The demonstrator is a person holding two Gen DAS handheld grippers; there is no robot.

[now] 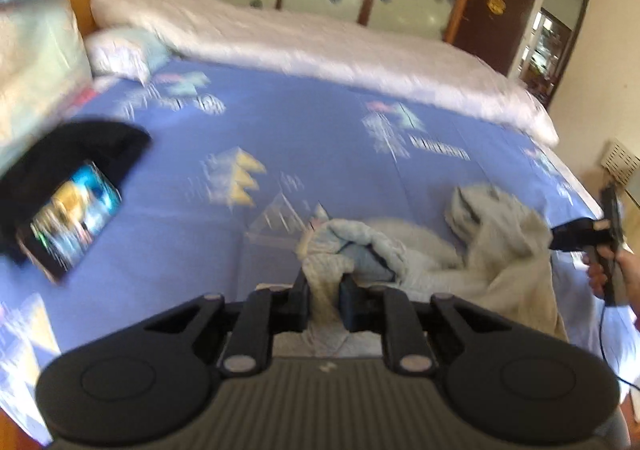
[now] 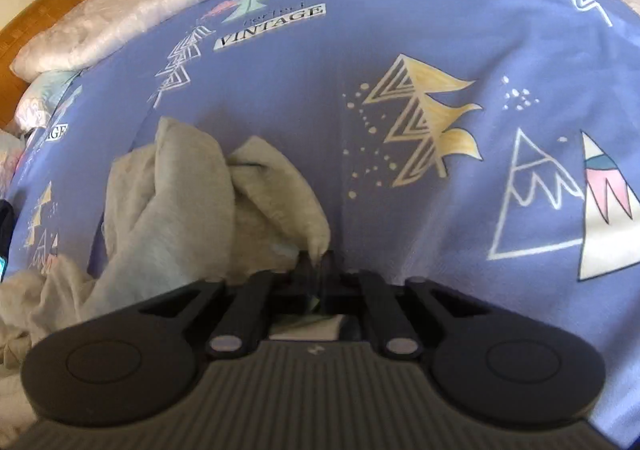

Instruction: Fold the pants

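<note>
The pants point(image 1: 500, 250) are lying in a crumpled grey heap in the lower right of the left wrist view, bunched rather than flat, resting on the blue printed bedsheet point(image 1: 320, 130); in the right wrist view the same pants point(image 2: 180, 202) are filling the lower left, with two humps of cloth rising toward the middle of the frame. The left gripper point(image 1: 324, 294) is sitting at the lower centre of its view, its fingers drawn narrow and pinching a fold of the pants between them; the right gripper point(image 2: 318, 270) is doing likewise at the lower centre of its own view — fingers nearly together, clamping a thin edge of the cloth. In the left wrist view the right gripper point(image 1: 560, 236) is showing at the right edge, held in a hand point(image 1: 616, 270) and touching the far side of the heap. At the left edge of that view a phone point(image 1: 68, 222) with a lit screen is leaning on something dark; across the top, a white quilt point(image 1: 320, 42) is running along the far side of the sheet — much of this view is blurred.
</note>
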